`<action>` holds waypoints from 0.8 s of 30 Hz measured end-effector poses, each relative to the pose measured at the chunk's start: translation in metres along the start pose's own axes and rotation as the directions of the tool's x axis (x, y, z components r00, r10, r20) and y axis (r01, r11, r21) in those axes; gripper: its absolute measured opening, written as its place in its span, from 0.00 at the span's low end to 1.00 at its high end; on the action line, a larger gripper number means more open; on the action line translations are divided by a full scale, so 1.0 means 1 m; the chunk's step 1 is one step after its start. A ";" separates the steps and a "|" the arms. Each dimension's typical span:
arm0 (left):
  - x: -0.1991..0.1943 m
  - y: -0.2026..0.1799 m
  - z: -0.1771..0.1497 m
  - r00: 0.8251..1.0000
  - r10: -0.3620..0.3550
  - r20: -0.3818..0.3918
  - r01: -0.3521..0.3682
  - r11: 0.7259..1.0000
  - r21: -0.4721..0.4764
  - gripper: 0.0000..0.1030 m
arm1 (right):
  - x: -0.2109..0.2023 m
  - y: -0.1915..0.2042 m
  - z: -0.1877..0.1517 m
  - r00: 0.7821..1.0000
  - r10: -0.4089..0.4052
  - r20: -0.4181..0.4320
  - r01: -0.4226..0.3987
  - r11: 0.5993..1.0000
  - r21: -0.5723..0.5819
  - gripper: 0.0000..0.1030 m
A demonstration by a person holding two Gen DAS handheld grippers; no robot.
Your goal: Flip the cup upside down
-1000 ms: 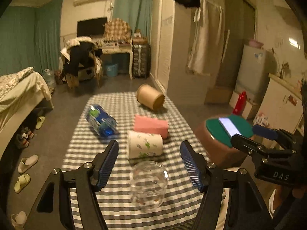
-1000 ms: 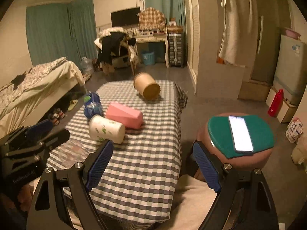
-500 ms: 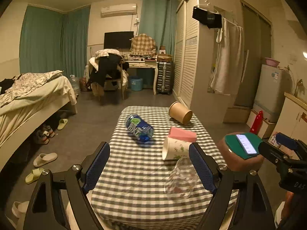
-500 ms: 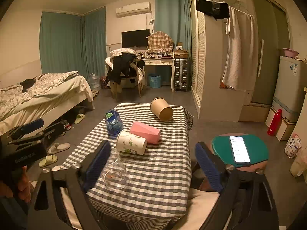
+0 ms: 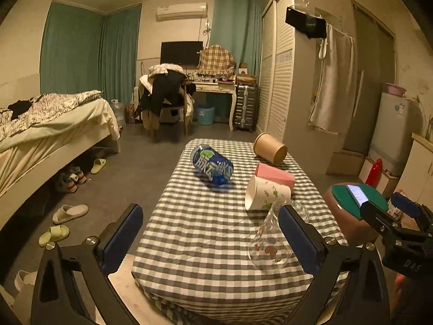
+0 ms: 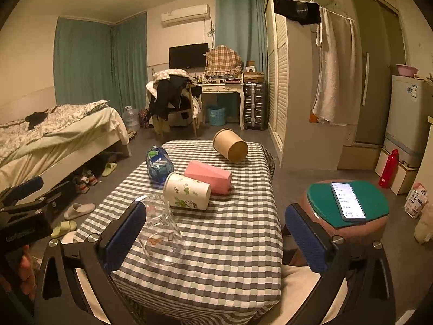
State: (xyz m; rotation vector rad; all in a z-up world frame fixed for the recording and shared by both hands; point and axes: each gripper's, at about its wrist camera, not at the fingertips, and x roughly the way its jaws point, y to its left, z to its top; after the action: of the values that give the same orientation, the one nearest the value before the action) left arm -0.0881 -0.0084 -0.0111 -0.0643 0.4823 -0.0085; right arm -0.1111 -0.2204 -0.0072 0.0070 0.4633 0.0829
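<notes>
Left hand-held gripper (image 5: 209, 233): spread wide, empty, back from the bench's (image 5: 205, 224) near edge.
Right hand-held gripper (image 6: 216, 233): likewise spread, holding nothing.
Glass cup (image 6: 162, 233): near corner of the bench, wide rim down — probably light, rigid, slick, breakable; grip mid-wall, gently.
Paper cup (image 6: 188, 191): on its side just behind.

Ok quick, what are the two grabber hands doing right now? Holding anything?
Left gripper: open, holding nothing.
Right gripper: open, holding nothing.
The glass cup sits on the checkered table, free of both.
</notes>
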 end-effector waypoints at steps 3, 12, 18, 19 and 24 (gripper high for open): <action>0.003 -0.001 -0.003 1.000 0.008 -0.010 -0.008 1.000 0.008 1.00 | 0.003 0.000 -0.002 1.000 -0.007 -0.009 0.007 1.000 0.000 1.00; 0.005 -0.002 -0.008 1.000 0.013 -0.011 -0.013 1.000 0.002 1.00 | 0.008 0.000 -0.004 0.999 -0.020 -0.025 0.020 1.000 0.004 1.00; 0.004 -0.001 -0.008 1.000 0.015 -0.013 -0.015 1.000 -0.003 1.00 | 0.008 0.002 -0.004 0.999 -0.019 -0.029 0.019 1.000 -0.003 1.00; 0.004 0.000 -0.008 1.000 0.015 -0.012 -0.015 1.000 -0.003 1.00 | 0.008 0.002 -0.004 0.999 -0.020 -0.029 0.020 1.000 -0.003 1.00; 0.004 0.000 -0.007 1.000 0.013 -0.013 -0.013 1.000 -0.002 1.00 | 0.008 0.002 -0.006 0.999 -0.020 -0.032 0.020 1.000 -0.003 1.00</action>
State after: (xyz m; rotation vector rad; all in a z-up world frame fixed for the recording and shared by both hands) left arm -0.0879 -0.0087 -0.0196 -0.0628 0.4955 0.0046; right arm -0.1071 -0.2175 -0.0157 -0.0014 0.4948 0.0637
